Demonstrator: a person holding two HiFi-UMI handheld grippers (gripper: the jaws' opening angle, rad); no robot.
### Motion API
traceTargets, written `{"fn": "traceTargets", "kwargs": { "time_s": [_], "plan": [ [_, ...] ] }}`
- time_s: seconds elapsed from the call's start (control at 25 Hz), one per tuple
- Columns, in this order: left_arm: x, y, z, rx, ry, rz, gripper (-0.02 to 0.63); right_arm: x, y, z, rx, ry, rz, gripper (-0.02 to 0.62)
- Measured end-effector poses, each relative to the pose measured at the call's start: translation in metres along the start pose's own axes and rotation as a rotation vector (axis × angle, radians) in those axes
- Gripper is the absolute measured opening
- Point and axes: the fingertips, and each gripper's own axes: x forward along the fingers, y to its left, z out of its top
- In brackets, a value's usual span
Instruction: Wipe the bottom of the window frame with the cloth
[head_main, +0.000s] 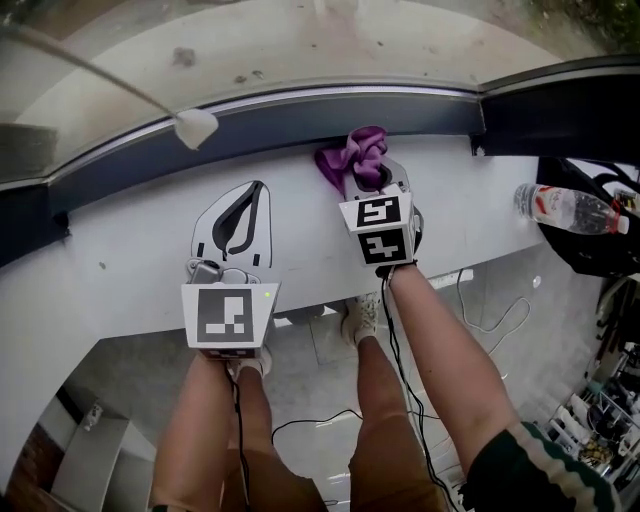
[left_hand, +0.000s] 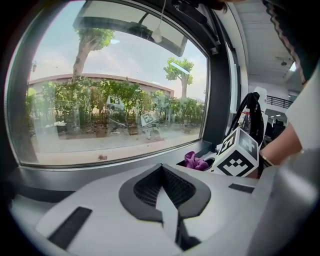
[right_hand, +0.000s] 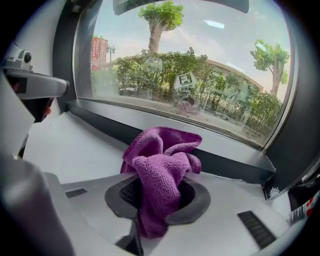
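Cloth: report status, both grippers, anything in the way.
Right gripper shut on purple cloth, close to window frame bottom, contact unclear. Left gripper shut, empty, over the sill. Nothing blocking the frame; bottle far right.

Sill open at far left; window frame behind, bottle far right.

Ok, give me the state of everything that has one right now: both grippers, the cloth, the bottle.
left gripper: shut, nothing between its jaws.
right gripper: shut on the cloth.
cloth: bunched up, pinched in the right jaws, close to the window frame bottom; contact unclear.
water bottle: lying on its side, far right.
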Motion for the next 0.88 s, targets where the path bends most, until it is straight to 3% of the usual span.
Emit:
{"fn": "traceTargets", "kwargs": {
  "time_s": [0.48, 0.88],
  "plan": [
    [-0.052, 0.055, -0.021, -0.020, -0.007, 0.059, 0.006, 0.012, 0.076, 0.030, -0.036, -0.009, 0.055, 0.098],
    [-0.097, 0.115, -0.036, -0.084, -0.011, 0.110, 0.006, 0.024, 0.152, 0.060, -0.081, -0.018, 0.101, 0.098]
  ]
}}
